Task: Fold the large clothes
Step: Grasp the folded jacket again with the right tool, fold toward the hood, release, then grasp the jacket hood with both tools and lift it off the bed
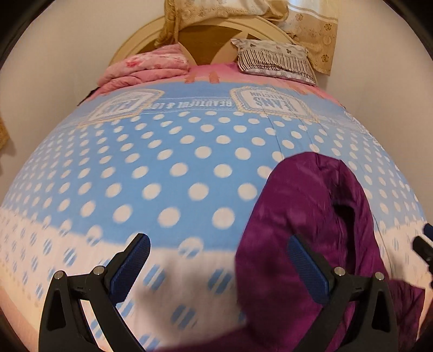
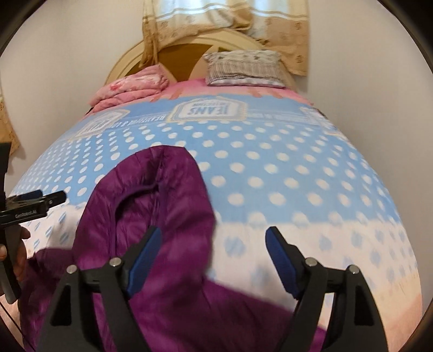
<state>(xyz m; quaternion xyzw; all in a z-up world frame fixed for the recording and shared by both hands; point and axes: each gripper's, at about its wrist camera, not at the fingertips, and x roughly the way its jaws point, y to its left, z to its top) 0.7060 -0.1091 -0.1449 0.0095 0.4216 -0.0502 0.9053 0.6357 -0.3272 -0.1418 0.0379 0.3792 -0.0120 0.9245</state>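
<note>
A purple puffer jacket point(image 1: 311, 216) with its hood pointing toward the headboard lies on the near part of the bed; it also shows in the right wrist view point(image 2: 162, 205). My left gripper point(image 1: 219, 243) is open and empty, hovering over the jacket's left edge, its right finger point(image 1: 305, 260) above the purple fabric. My right gripper point(image 2: 212, 238) is open and empty above the jacket's right edge, its left finger point(image 2: 146, 249) over the fabric. The right gripper shows at the left wrist view's right edge point(image 1: 423, 247); the left gripper shows at the right wrist view's left edge point(image 2: 32, 203).
The bed has a blue polka-dot cover point(image 1: 176, 168). At the head lie a folded pink blanket point(image 1: 146, 66) and a striped pillow point(image 1: 276, 59) against a cream headboard point(image 1: 140, 35). Beige curtains point(image 2: 227, 24) hang behind. White walls flank the bed.
</note>
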